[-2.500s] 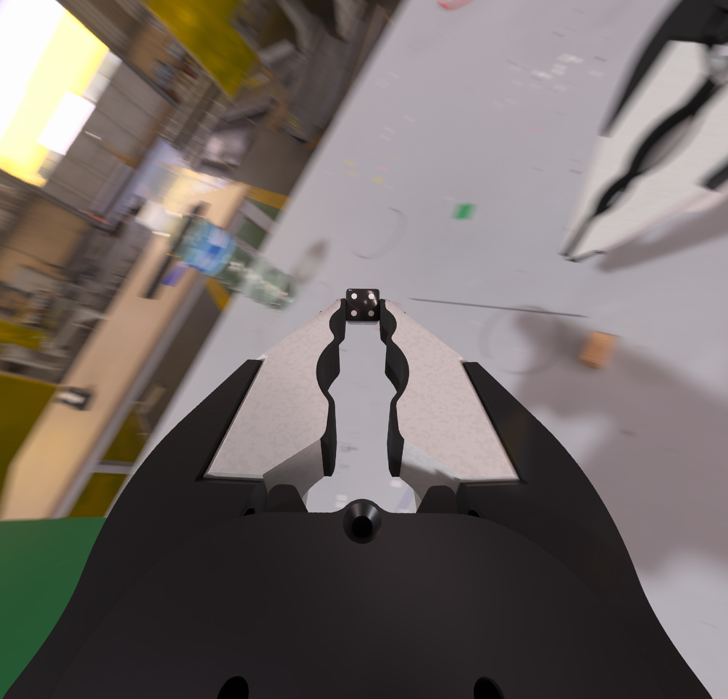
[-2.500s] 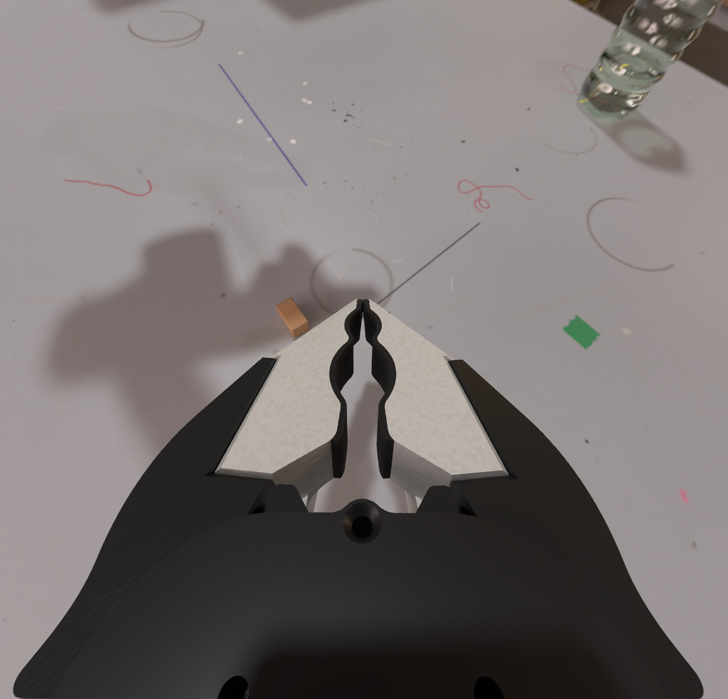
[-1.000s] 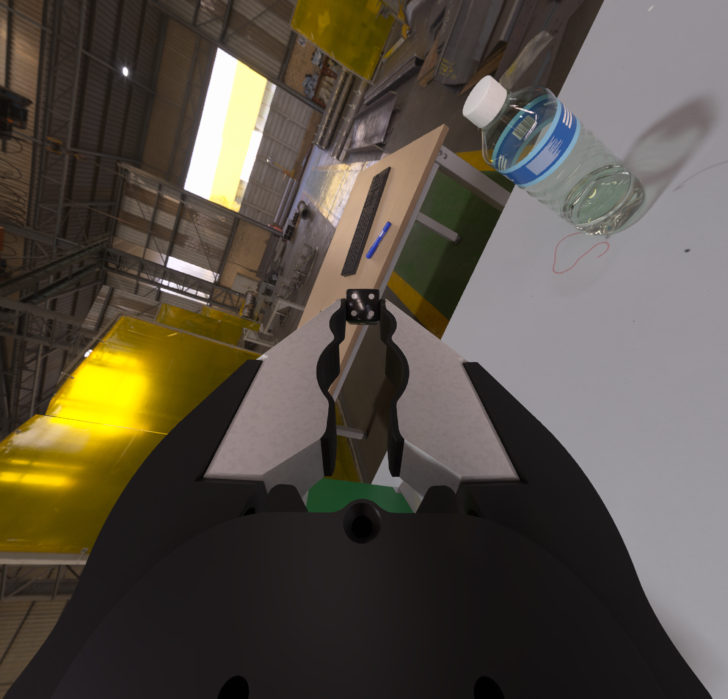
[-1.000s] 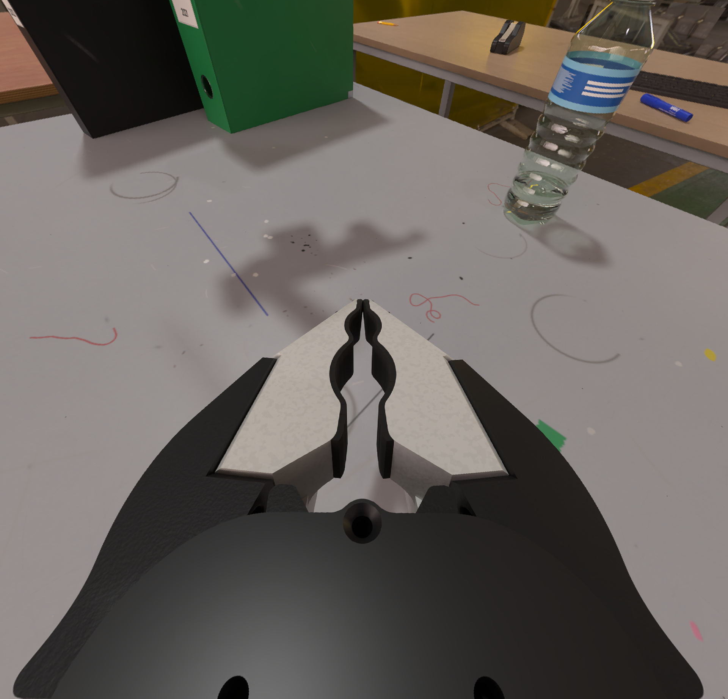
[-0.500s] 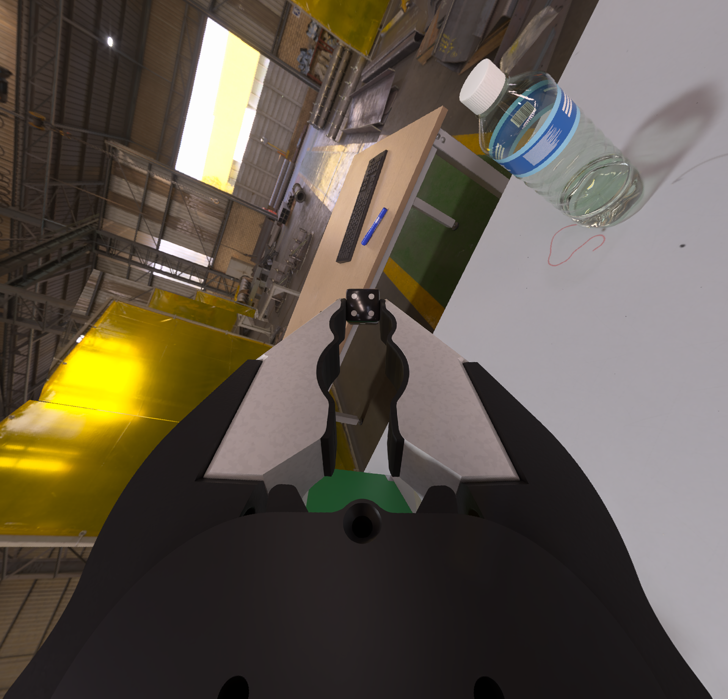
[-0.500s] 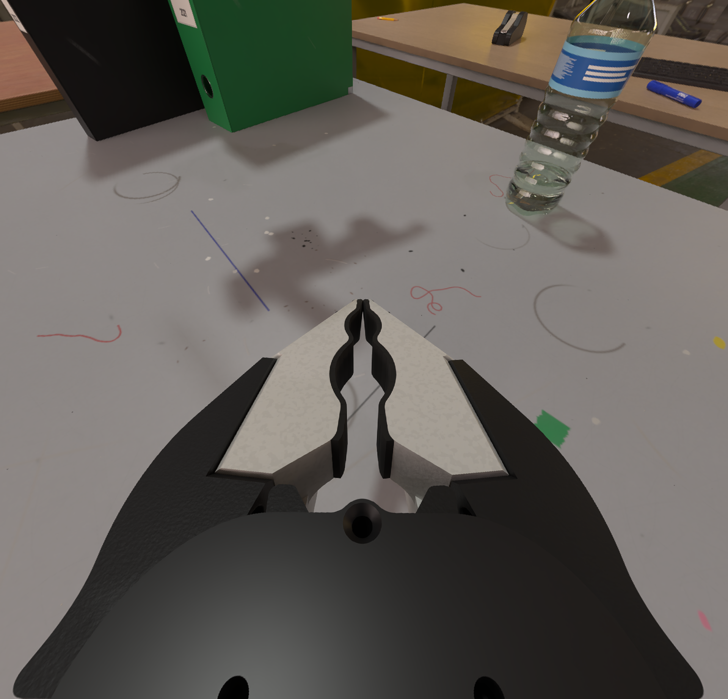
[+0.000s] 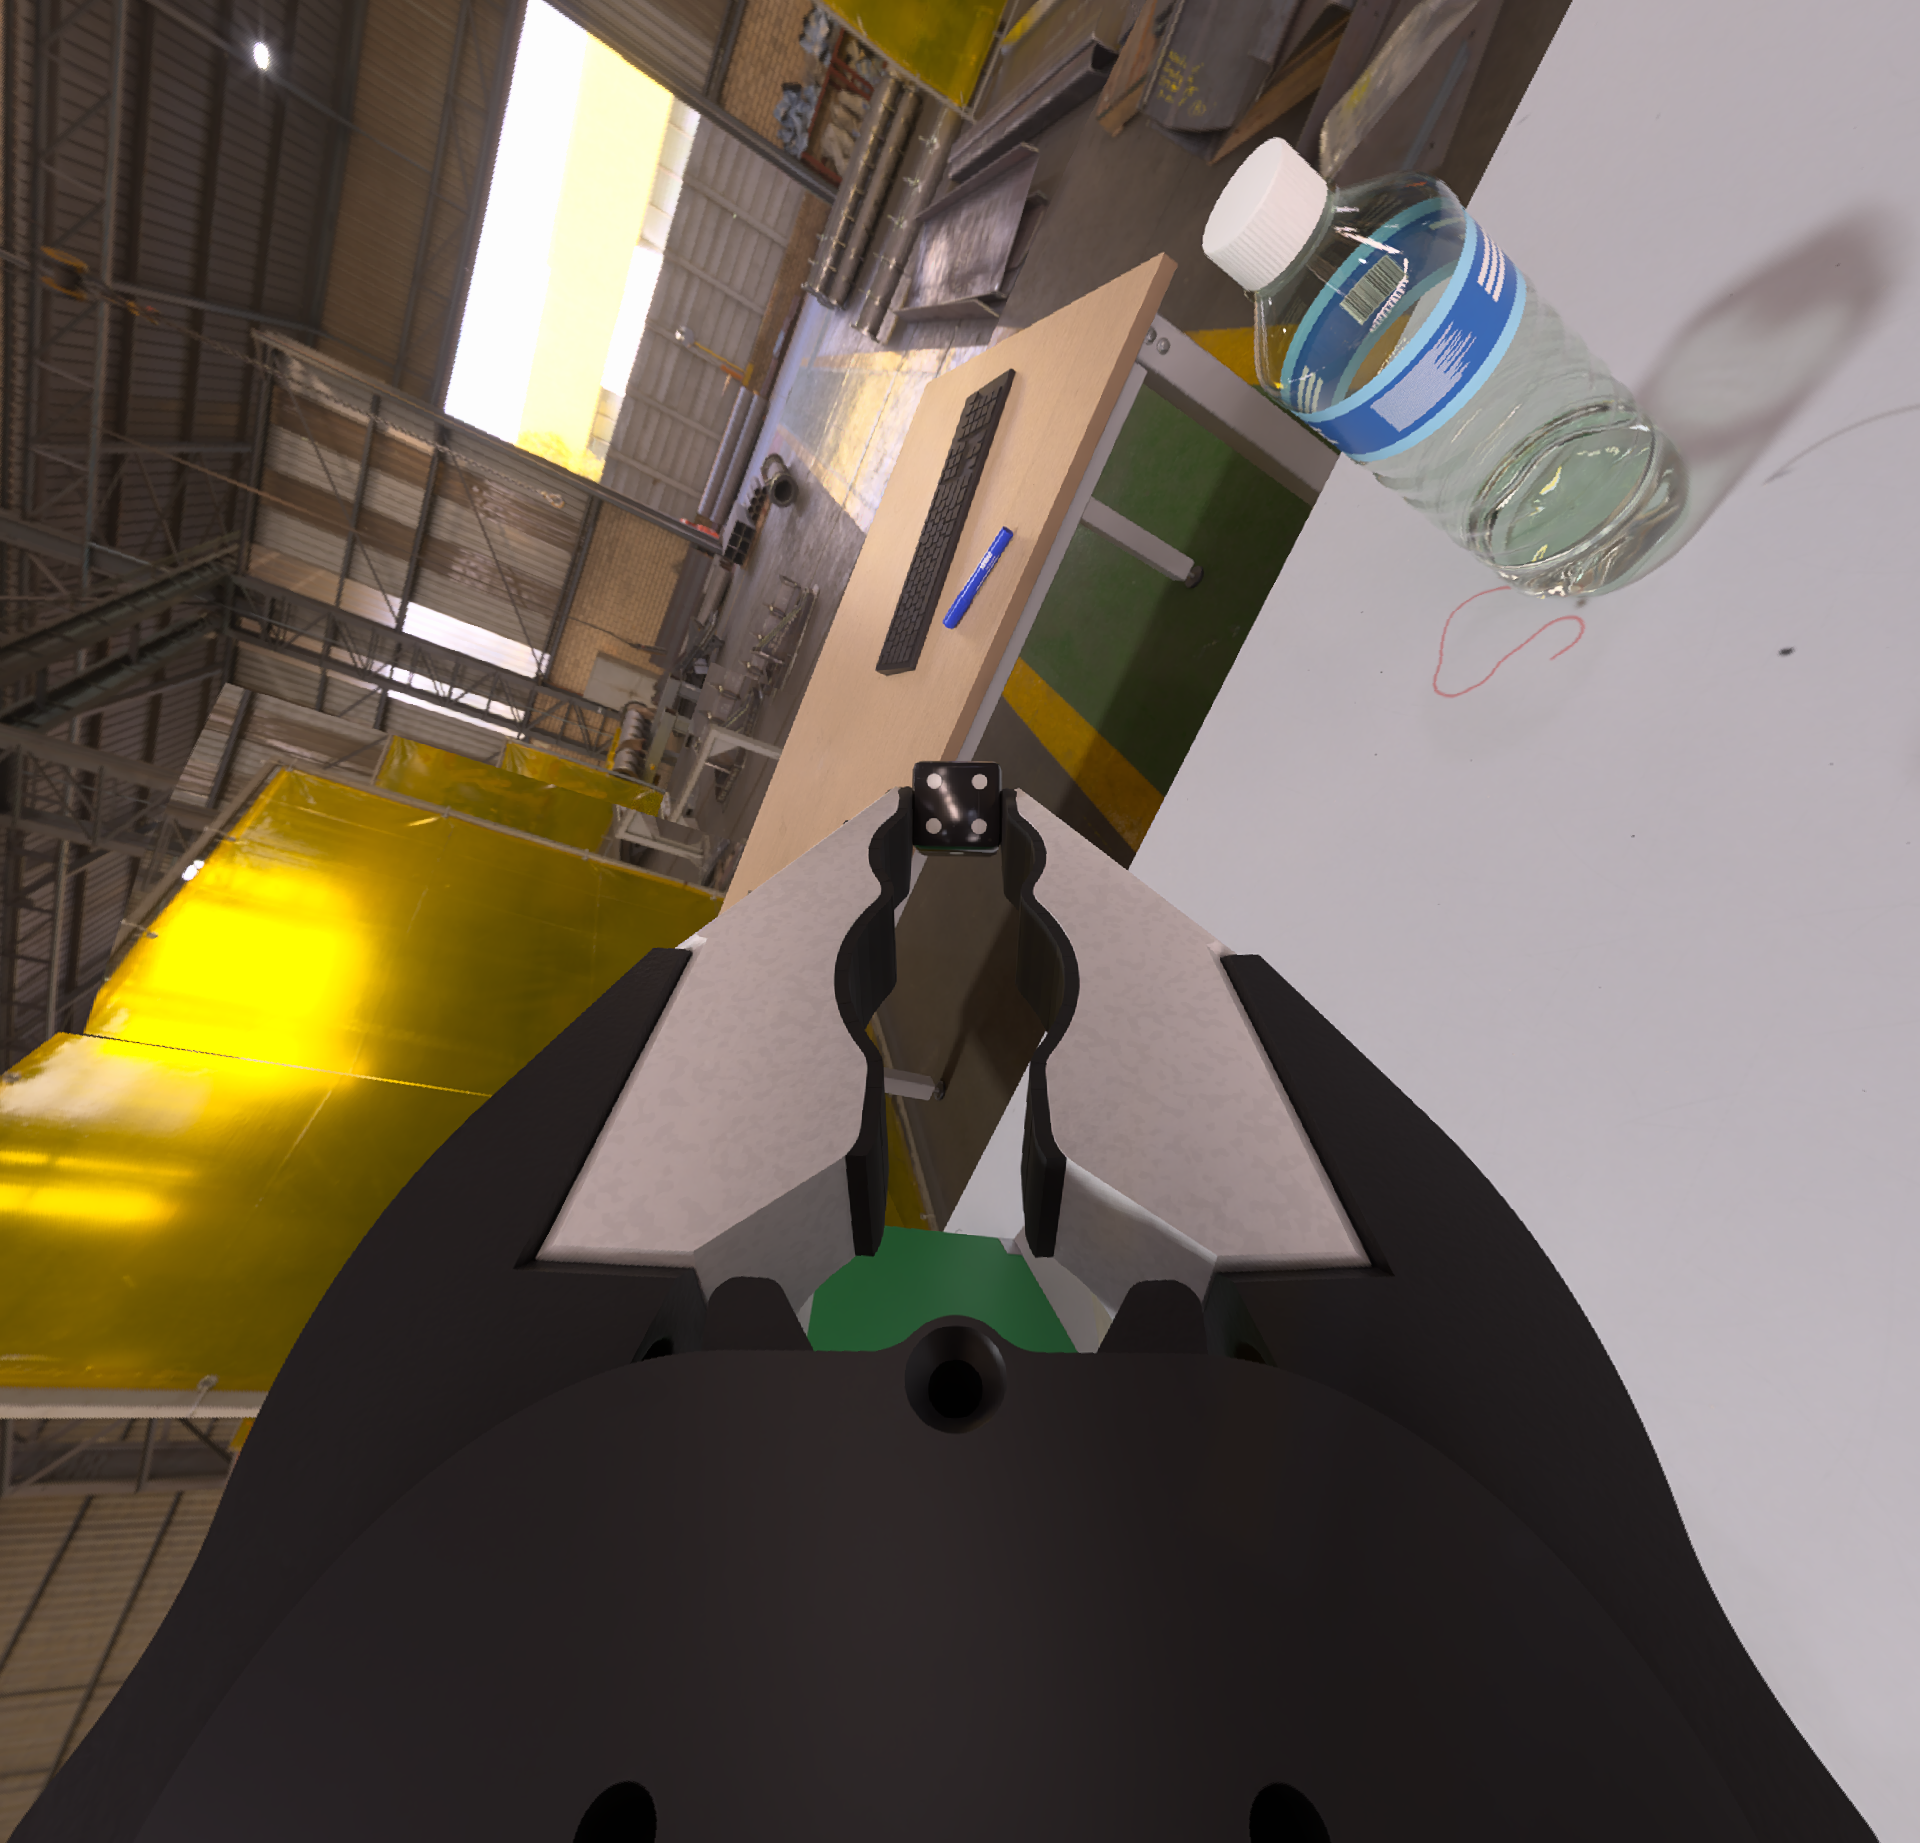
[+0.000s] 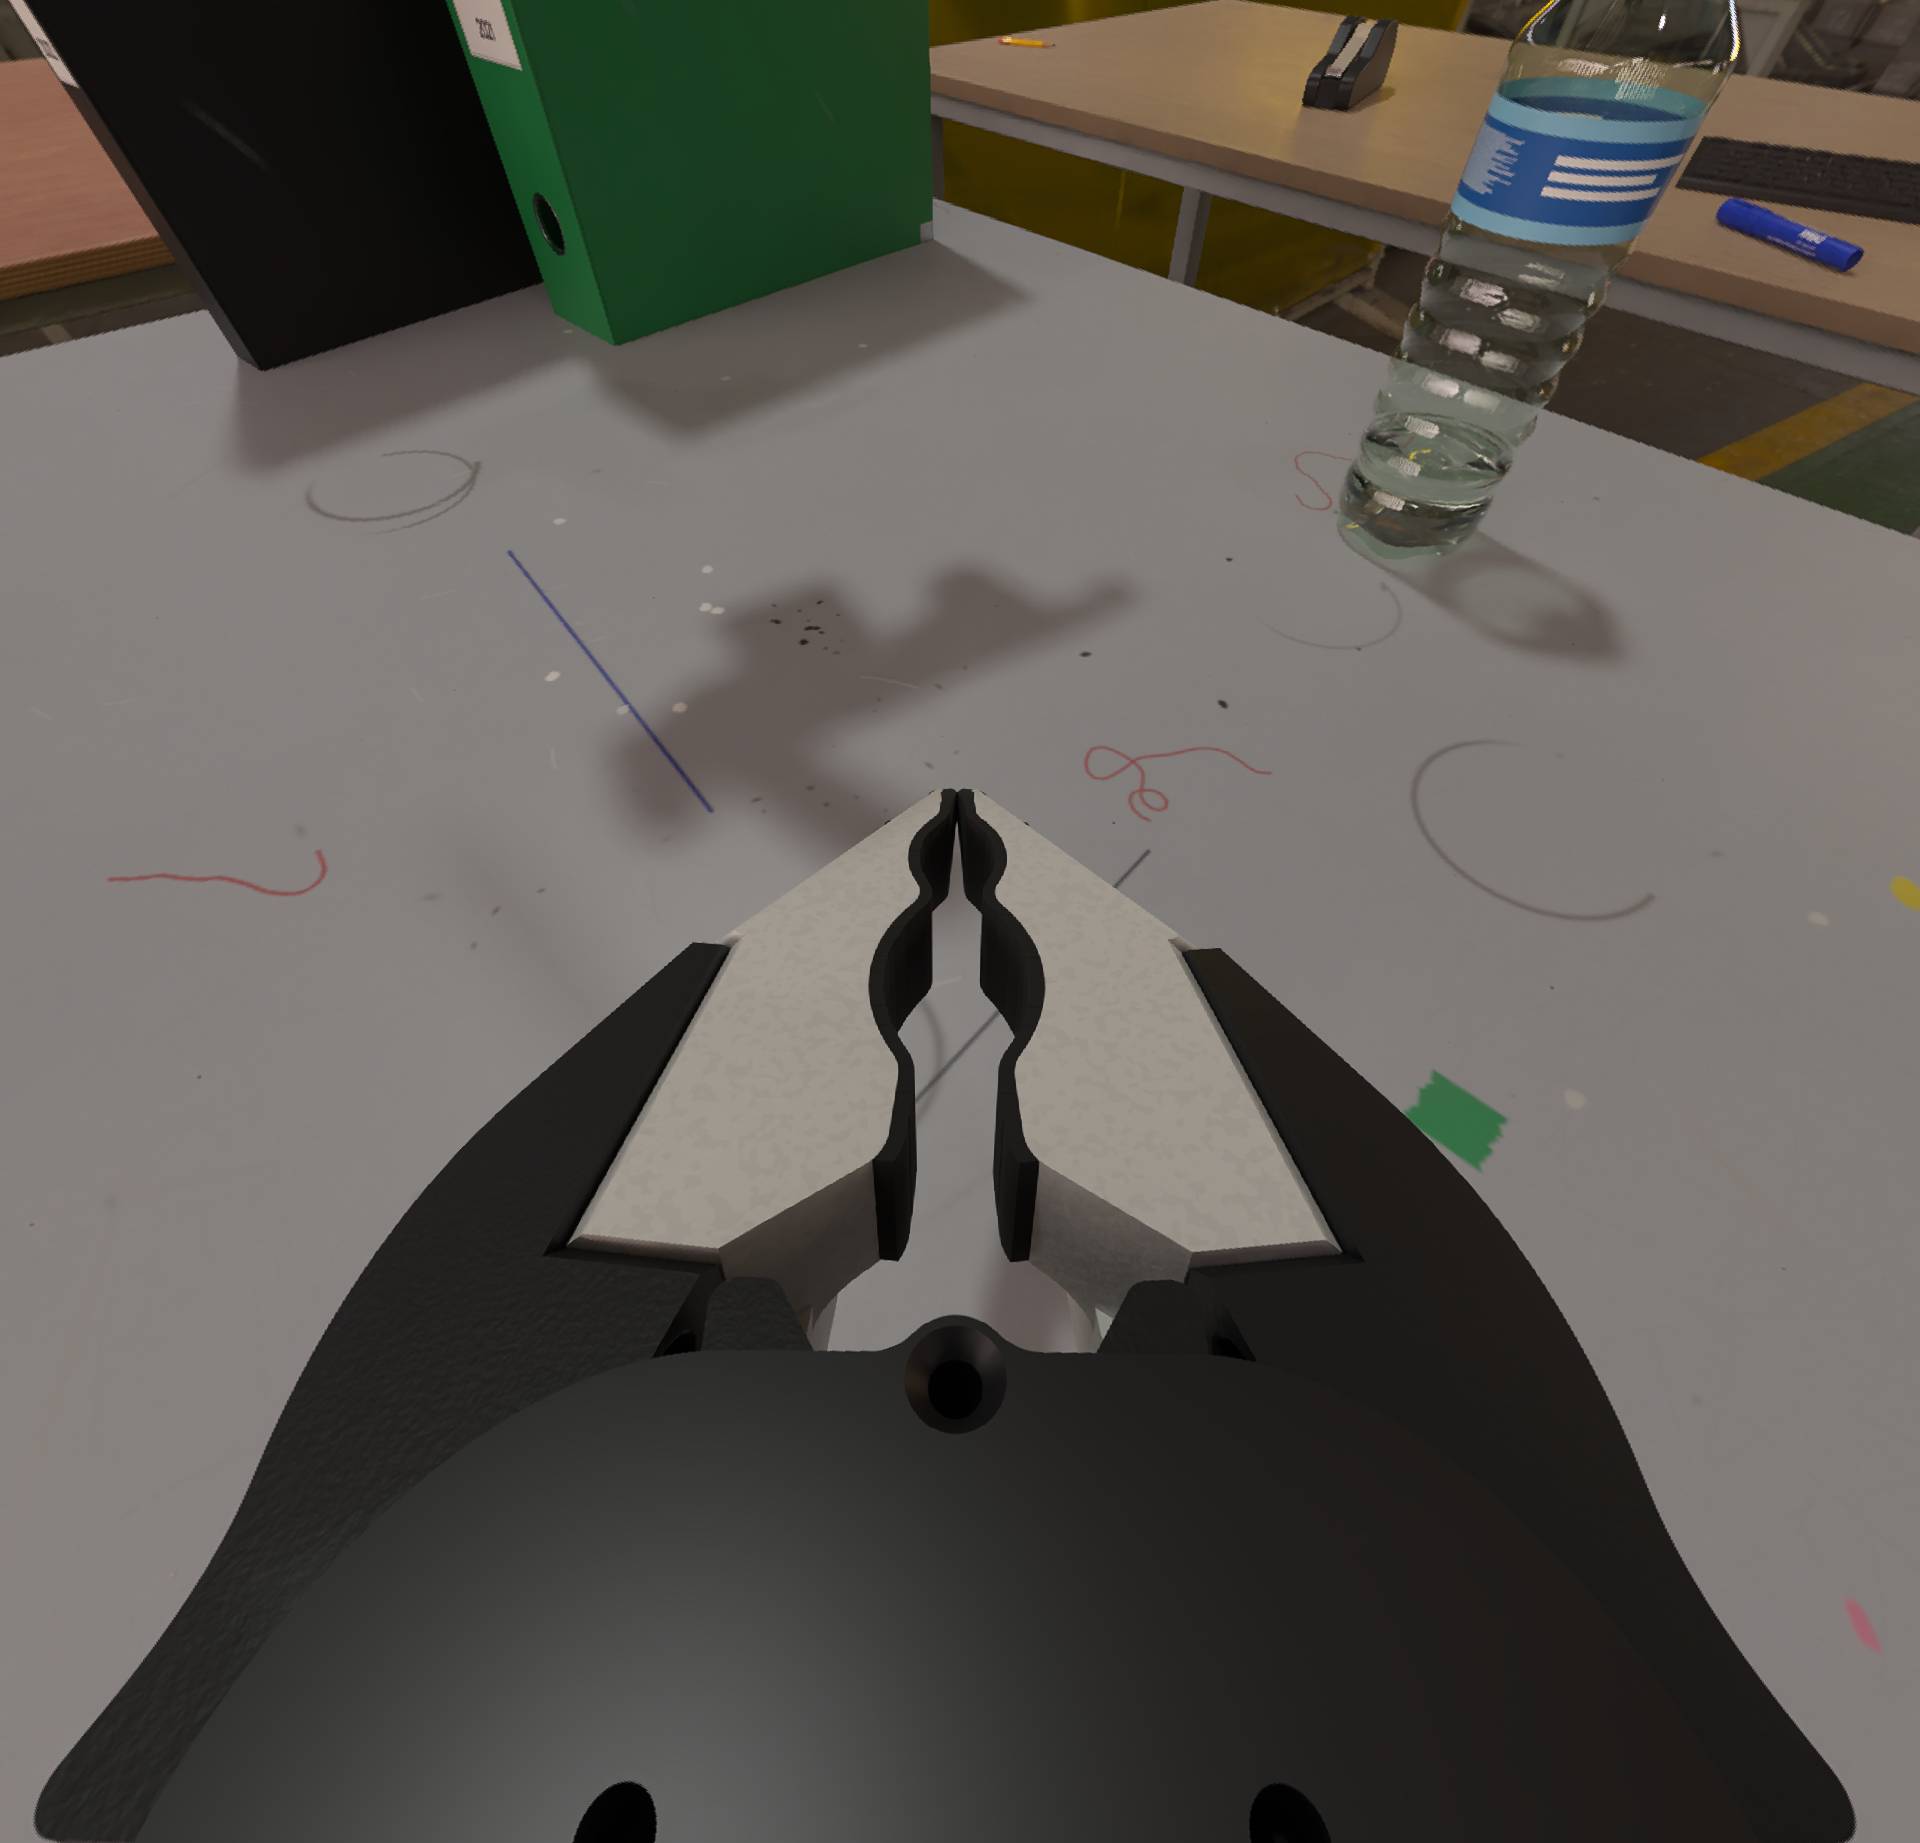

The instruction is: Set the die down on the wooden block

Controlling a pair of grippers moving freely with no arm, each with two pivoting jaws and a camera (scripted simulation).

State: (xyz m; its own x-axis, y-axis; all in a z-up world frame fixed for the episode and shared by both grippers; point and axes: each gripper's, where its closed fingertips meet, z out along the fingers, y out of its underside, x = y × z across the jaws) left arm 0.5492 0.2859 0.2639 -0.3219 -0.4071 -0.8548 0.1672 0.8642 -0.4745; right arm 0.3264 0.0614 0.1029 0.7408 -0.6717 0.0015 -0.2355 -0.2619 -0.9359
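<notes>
My left gripper (image 7: pixel 956 817) is shut on a small black die with white pips (image 7: pixel 956 804), held at its fingertips. It is rolled sideways and points past the grey table's edge (image 7: pixel 1226 713) toward the hall, above the table. My right gripper (image 8: pixel 956 801) is shut and empty, held low over the grey table (image 8: pixel 312 1066). The wooden block shows in neither view now.
A clear water bottle with a blue label (image 8: pixel 1507 266) stands at the table's far right; it also shows in the left wrist view (image 7: pixel 1455 391). A green binder (image 8: pixel 707 110) and a black binder (image 8: pixel 281 131) stand at the back. A green tape patch (image 8: pixel 1455 1118) lies right.
The left gripper has swung away from the table and the wooden block and now rolls slightly, die still held. The right gripper tilted up off the block; lately it drifts only a little.
</notes>
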